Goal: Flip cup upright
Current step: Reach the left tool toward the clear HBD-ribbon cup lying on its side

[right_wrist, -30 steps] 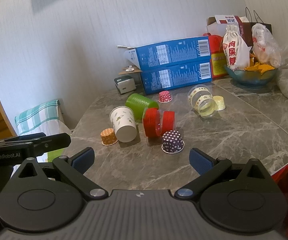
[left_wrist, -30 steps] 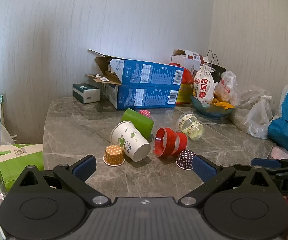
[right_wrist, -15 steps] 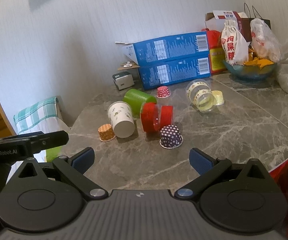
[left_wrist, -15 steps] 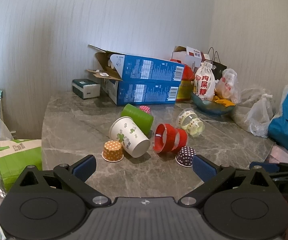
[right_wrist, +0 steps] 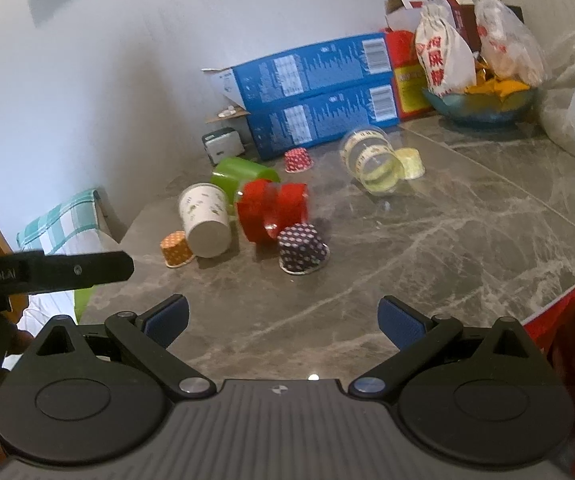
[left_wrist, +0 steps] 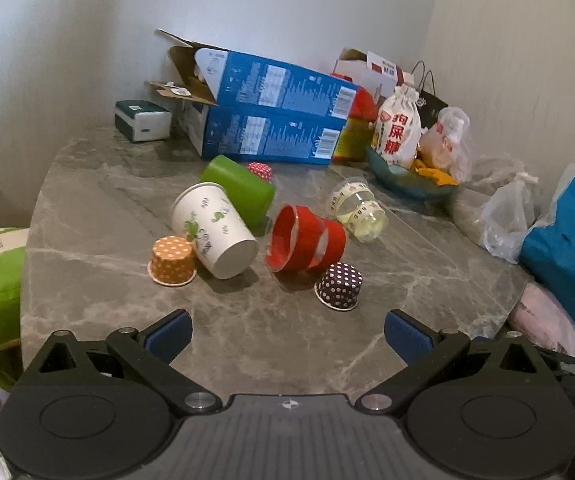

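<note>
Several cups lie tipped on the grey marble table (left_wrist: 99, 196): a white paper cup with green print (left_wrist: 213, 236) (right_wrist: 206, 220), a green cup (left_wrist: 241, 190) (right_wrist: 243, 173), a red cup (left_wrist: 305, 240) (right_wrist: 273, 210) and a clear cup with yellow bands (left_wrist: 359, 210) (right_wrist: 373, 160). Small dotted cups stand upside down: orange (left_wrist: 172, 260) (right_wrist: 175, 249), dark purple (left_wrist: 339, 286) (right_wrist: 301, 248), red (left_wrist: 260, 170) (right_wrist: 298, 160). A pale yellow one (right_wrist: 411, 163) lies by the clear cup. My left gripper (left_wrist: 287, 334) and right gripper (right_wrist: 282, 318) are open and empty, short of the cups.
Two stacked blue boxes (left_wrist: 271, 120) stand at the back by the wall, with a small green-white box (left_wrist: 143, 120) to their left. A bowl with bags (left_wrist: 407, 172), plastic bags (left_wrist: 503, 216) and a blue bag (left_wrist: 567, 248) crowd the right. The left gripper's body (right_wrist: 47, 270) shows in the right wrist view.
Both grippers have moved forward toward the cups, which now look larger and closer. Both stay open. No cup has moved.
</note>
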`<state>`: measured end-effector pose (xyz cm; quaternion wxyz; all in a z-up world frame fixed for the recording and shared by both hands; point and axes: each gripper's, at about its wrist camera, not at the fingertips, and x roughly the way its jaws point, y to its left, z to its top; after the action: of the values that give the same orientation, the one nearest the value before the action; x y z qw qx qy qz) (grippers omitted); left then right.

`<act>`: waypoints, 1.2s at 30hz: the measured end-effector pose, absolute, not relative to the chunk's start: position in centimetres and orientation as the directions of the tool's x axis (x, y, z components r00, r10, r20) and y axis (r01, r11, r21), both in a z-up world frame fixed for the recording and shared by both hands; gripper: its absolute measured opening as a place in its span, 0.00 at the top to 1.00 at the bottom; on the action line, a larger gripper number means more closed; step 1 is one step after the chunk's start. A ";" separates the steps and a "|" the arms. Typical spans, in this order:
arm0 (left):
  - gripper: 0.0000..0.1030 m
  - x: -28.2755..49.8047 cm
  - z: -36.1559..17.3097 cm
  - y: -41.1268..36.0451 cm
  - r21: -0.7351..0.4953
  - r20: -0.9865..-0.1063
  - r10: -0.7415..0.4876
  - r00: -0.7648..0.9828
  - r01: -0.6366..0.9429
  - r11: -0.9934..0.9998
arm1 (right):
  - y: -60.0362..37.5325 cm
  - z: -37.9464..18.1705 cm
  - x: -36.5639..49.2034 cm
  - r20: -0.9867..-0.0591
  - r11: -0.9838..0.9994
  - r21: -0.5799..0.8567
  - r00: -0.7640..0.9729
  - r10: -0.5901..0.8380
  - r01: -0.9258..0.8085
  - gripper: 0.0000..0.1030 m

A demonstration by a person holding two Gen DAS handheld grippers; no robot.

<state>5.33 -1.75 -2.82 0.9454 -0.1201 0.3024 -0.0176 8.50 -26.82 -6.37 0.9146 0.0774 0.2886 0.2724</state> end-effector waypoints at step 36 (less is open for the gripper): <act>0.22 37.2 -5.6 -14.0 -0.250 -0.888 -0.066 0.455 -0.359 0.899 | -38.2 -9.2 12.7 -0.477 0.808 0.469 0.668 0.571 -0.356 0.01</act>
<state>37.15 -14.02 -5.56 0.8277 -0.2063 0.5143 0.0886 12.68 -38.16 -9.21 0.8970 0.1707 0.3153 0.2585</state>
